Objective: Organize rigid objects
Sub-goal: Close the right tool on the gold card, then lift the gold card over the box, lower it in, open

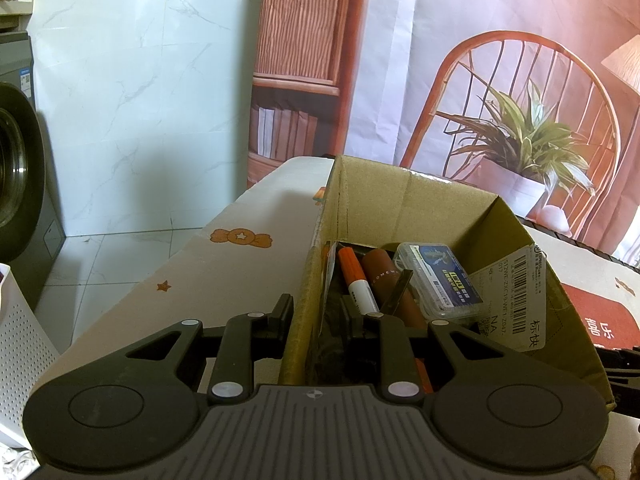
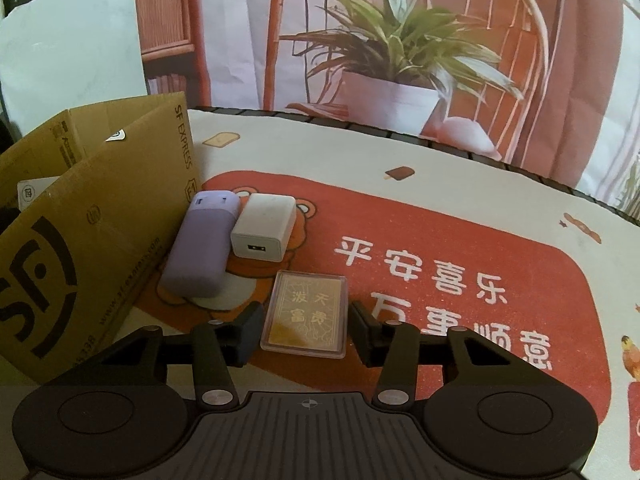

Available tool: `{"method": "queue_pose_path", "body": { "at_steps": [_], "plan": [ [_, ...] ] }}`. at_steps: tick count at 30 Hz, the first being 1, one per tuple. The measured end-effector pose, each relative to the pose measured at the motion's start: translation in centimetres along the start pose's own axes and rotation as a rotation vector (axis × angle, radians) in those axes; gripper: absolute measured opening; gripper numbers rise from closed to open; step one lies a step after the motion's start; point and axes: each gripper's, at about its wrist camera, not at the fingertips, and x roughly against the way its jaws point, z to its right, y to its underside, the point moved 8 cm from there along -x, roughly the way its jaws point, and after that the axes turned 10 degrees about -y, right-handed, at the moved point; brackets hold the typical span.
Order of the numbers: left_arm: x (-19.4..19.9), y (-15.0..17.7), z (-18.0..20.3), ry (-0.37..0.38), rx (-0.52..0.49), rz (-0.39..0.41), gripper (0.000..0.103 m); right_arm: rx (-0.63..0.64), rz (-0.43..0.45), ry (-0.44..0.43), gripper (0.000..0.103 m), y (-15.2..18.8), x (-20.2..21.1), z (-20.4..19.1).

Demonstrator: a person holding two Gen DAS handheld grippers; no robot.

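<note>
A cardboard box [image 1: 436,208] stands on the table; it also shows at the left of the right wrist view [image 2: 80,240]. Inside lie an orange marker [image 1: 354,276], a brown tube [image 1: 390,284] and a clear plastic case with a blue label [image 1: 438,280]. My left gripper [image 1: 316,316] straddles the box's left wall [image 1: 310,280], one finger outside, one inside, and appears shut on it. My right gripper [image 2: 306,330] is open around a gold card in a clear case [image 2: 306,312] lying on the mat. A purple power bank [image 2: 202,244] and a white charger [image 2: 264,226] lie beside the box.
The table wears a cream cloth with a red printed mat [image 2: 440,248]. A white perforated bin [image 1: 20,360] stands at the left below the table, a washing machine [image 1: 16,168] behind it. A printed backdrop of a chair and plant [image 2: 400,52] hangs behind the table.
</note>
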Motion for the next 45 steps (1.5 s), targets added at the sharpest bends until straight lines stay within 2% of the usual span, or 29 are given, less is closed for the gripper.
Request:
{"method": "queue_pose_path", "body": {
  "at_steps": [5, 8, 15, 21, 26, 33, 40, 45],
  "plan": [
    [0.0, 0.0, 0.0, 0.003, 0.002, -0.001, 0.025, -0.049, 0.010, -0.024, 0.042, -0.1, 0.2, 0.3],
    [0.0, 0.0, 0.0, 0.005, 0.001, 0.000, 0.025, -0.122, 0.043, -0.064, 0.042, -0.4, 1.0, 0.9],
    [0.1, 0.0, 0.0, 0.004, -0.001, 0.001, 0.025, -0.157, 0.132, -0.093, 0.042, -2.4, 3.4, 1.2],
    [0.1, 0.0, 0.0, 0.004, -0.002, 0.001, 0.026, -0.124, 0.215, -0.168, 0.042, -5.4, 5.7, -1.2],
    [0.1, 0.0, 0.0, 0.004, -0.002, 0.001, 0.025, -0.012, 0.263, -0.260, 0.042, -7.6, 7.2, -5.5],
    [0.1, 0.0, 0.0, 0.003, -0.001, 0.002, 0.026, 0.163, 0.242, -0.338, 0.042, -8.6, 6.7, -11.3],
    [0.1, 0.0, 0.0, 0.003, -0.001, 0.002, 0.026, 0.213, 0.182, -0.405, 0.042, -8.0, 5.4, -14.2],
    [0.1, 0.0, 0.0, 0.003, -0.002, 0.003, 0.026, 0.242, 0.136, -0.407, 0.042, -6.8, 4.8, -15.1]
  ]
}}
